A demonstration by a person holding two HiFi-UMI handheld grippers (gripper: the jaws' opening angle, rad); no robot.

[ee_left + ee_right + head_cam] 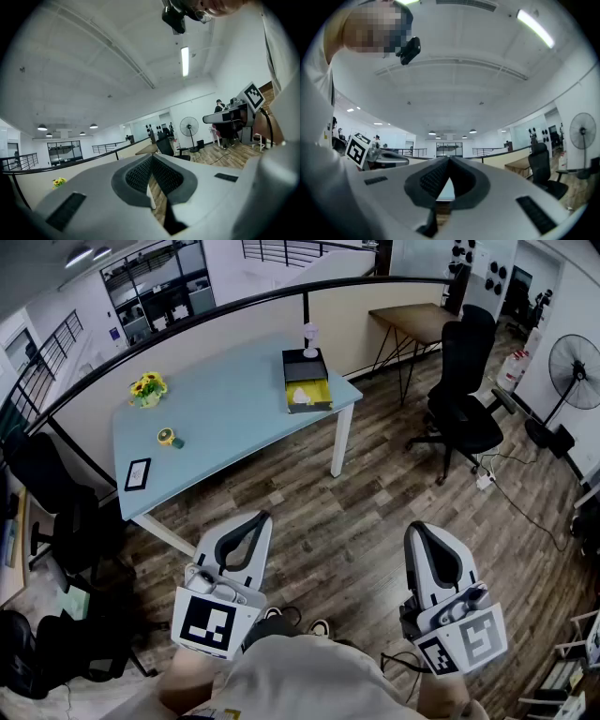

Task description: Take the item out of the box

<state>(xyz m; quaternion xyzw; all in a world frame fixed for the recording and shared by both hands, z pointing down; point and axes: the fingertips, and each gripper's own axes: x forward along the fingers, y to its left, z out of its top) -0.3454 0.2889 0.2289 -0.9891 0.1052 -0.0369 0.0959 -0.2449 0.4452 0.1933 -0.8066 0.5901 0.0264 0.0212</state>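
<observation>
Left gripper: jaws closed pad against pad with nothing between them. It is held low in front of the person's body, over the wooden floor, tips pointing toward the table.
Right gripper: jaws likewise pressed together and empty, held low beside the other and just as far from the work.
Table: light blue, well apart from both claws, with bare floor between.
Box: open, black with a yellow inside, lying at the table's far right end near the edge.
Item: a small white thing inside the yellow part of the box, toward its near end. It is too small here to name, and it looks crumpled or peaked.
Other things on the table: a small white stand-like object just behind the box, a bunch of sunflowers, a round yellow object, and a black-framed card near the left edge.
Handling, as a judgement: the item seems light and probably soft, so it should need only a gentle pinch. The raised middle looks like the best place to grip, coming from above and clear of the box walls.
Step in hand: the approach has not begun. A claw must first open and then reach the box.
</observation>
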